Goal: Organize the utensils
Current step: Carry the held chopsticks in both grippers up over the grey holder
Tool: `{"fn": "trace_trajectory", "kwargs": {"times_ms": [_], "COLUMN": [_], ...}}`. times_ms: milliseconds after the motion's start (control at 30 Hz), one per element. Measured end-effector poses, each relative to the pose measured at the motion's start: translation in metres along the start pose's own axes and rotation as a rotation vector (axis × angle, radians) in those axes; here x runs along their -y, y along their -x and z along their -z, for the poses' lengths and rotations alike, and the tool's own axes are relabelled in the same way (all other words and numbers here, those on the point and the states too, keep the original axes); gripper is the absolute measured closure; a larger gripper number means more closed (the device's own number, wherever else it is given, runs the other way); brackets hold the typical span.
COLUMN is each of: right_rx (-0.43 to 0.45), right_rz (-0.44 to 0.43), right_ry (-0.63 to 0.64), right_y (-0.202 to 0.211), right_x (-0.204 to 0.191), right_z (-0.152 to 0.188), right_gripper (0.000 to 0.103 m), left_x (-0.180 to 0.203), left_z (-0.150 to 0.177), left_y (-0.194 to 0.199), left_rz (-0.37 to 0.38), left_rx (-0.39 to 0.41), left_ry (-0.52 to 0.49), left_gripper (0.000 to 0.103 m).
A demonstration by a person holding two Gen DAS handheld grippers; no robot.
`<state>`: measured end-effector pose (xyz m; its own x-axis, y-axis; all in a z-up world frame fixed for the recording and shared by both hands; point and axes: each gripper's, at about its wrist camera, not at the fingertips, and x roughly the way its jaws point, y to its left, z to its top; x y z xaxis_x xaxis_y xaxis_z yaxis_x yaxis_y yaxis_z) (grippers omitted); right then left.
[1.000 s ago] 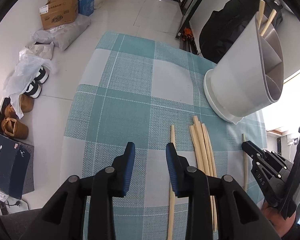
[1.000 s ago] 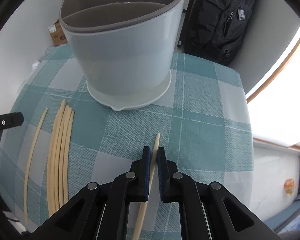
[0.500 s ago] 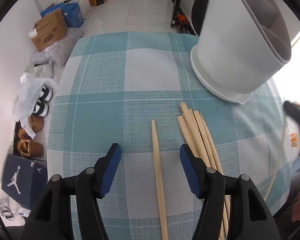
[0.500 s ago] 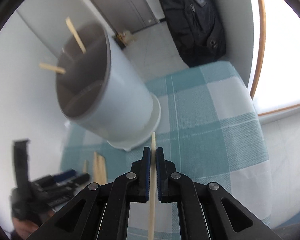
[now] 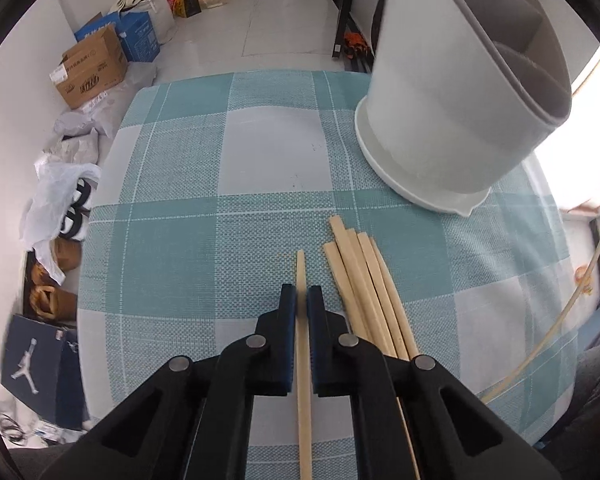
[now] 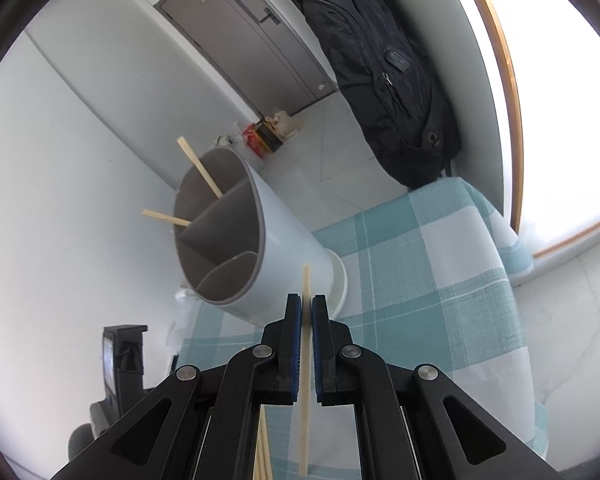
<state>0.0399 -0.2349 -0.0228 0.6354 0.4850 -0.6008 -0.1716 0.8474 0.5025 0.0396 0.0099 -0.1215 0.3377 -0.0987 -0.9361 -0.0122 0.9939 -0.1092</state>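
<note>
My left gripper [image 5: 301,300] is shut on a single wooden chopstick [image 5: 302,344] that lies on the checked tablecloth [image 5: 172,248]. A bunch of several chopsticks [image 5: 364,284] lies just right of it. The white utensil holder [image 5: 452,96] with grey dividers stands at the far right. My right gripper [image 6: 306,312] is shut on another chopstick [image 6: 305,376] and holds it in the air, above and beside the holder [image 6: 236,248], which has two chopsticks [image 6: 200,172] in its far compartment. That held chopstick shows at the right edge of the left wrist view [image 5: 560,320].
A black backpack [image 6: 388,72] leans on the wall behind the table. Cardboard boxes [image 5: 92,68], bags and shoes [image 5: 72,216] lie on the floor to the left. The table edge drops off at the right by the window [image 6: 512,280].
My left gripper has closed on the single chopstick on the cloth. My right gripper has lifted its chopstick off the table and raised it higher, near the holder's top.
</note>
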Motion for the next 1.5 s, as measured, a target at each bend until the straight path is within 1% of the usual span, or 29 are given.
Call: {"fn": "trace_trajectory", "kwargs": {"times_ms": [100,167,300,400,600,733,933,1200,1400,1500], "right_rx": [0.025,0.036,0.063,0.082,0.126,0.160,0.160,0.186,0.214,0.234], "right_rz": [-0.017,-0.027,-0.041,-0.044,-0.065,-0.078,-0.078,-0.086,-0.086,-0.084], "right_ry": [0.016,0.029,0.062,0.109,0.187,0.246,0.270,0.290,0.300,0.301], "right_y": [0.009,0.011,0.018,0.022,0.032,0.039,0.036,0.043,0.050,0.058], "right_x": [-0.005,-0.007,-0.017,-0.028,-0.048,-0.064,-0.072,-0.083,-0.092,-0.096], "right_z": [0.000,0.000,0.002,0.006,0.013,0.017,0.022,0.018,0.002,-0.014], "right_gripper": [0.099,0.099,0.099,0.099,0.099,0.099,0.099,0.099,0.099,0.099], "left_x": [-0.002,-0.001,0.004,0.008,0.009,0.004,0.009,0.020,0.029,0.034], "left_z": [-0.001,-0.001,0.000,-0.001,-0.002,-0.006,-0.007,-0.009,-0.015,-0.021], "left_y": [0.003,0.013,0.045,0.063,0.087,0.096,0.105,0.122,0.138,0.153], "left_rz": [-0.030,-0.010,-0.008,-0.004,0.027,0.044,0.061,0.097,0.116,0.135], "left_rx": [0.037,0.075,0.195,0.264,0.387,0.450,0.483,0.486,0.489,0.501], "left_ry": [0.006,0.012,0.002,0.006,0.041,0.047,0.026,-0.013,-0.036,-0.051], "left_gripper": [0.101,0.101,0.101,0.101,0.101,0.101,0.101,0.101,0.101,0.101]}}
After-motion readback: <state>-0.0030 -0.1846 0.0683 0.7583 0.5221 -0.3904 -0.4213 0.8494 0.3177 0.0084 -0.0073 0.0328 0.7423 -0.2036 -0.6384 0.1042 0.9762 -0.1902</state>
